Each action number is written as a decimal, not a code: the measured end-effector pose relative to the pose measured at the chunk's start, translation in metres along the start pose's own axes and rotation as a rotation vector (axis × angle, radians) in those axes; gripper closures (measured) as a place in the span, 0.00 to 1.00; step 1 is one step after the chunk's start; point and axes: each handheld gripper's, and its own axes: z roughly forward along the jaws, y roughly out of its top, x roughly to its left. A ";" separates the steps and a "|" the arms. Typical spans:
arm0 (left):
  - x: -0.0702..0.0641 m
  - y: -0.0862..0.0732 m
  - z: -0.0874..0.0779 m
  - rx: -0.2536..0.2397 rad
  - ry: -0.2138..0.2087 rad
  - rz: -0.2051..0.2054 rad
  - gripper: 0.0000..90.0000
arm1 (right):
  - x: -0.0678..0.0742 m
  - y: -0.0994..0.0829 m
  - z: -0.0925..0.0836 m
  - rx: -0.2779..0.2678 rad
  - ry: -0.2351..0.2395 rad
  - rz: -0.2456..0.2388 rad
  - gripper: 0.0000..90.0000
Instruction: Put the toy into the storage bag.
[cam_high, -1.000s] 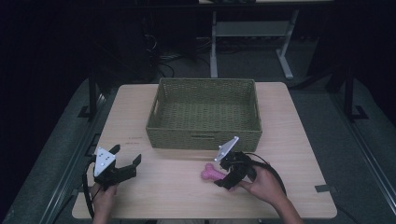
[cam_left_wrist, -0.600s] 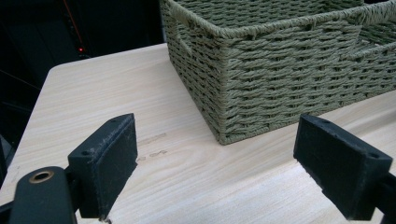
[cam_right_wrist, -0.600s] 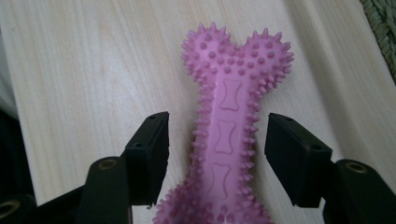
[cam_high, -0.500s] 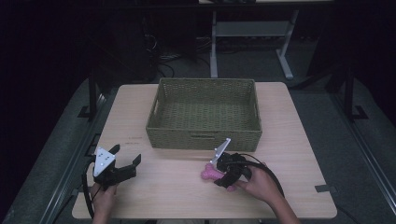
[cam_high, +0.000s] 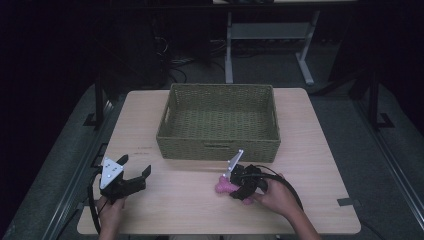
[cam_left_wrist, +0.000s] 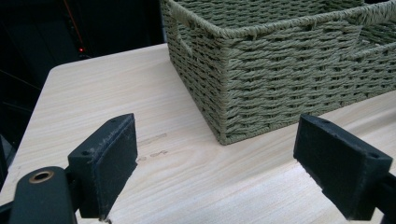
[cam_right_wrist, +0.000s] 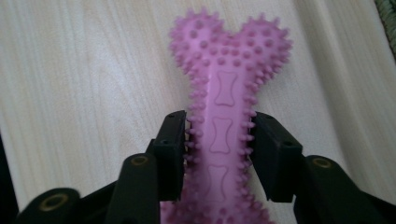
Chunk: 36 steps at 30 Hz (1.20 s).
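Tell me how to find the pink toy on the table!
Start at the big green woven basket in the middle of the wooden table. Look just in front of its near wall, toward the right, where the right gripper is shut on the toy. It is pink, bone-shaped and covered in little bumps.

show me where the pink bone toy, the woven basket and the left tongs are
pink bone toy (cam_right_wrist: 225, 121), right gripper view, on its spiky shaft between the pads
woven basket (cam_high: 218, 149), high view, on its near wall
left tongs (cam_left_wrist: 215, 163), left gripper view, midway between the open fingertips
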 end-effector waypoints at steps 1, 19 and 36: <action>0.000 0.000 0.000 -0.002 -0.001 0.000 0.14 | -0.001 -0.001 -0.001 -0.004 0.006 -0.010 0.64; 0.000 0.000 -0.001 -0.002 -0.001 0.003 0.14 | -0.012 0.001 -0.036 -0.066 0.053 -0.022 0.64; 0.001 0.000 -0.001 -0.004 0.004 0.007 0.14 | -0.027 0.009 -0.067 -0.134 0.091 -0.028 0.64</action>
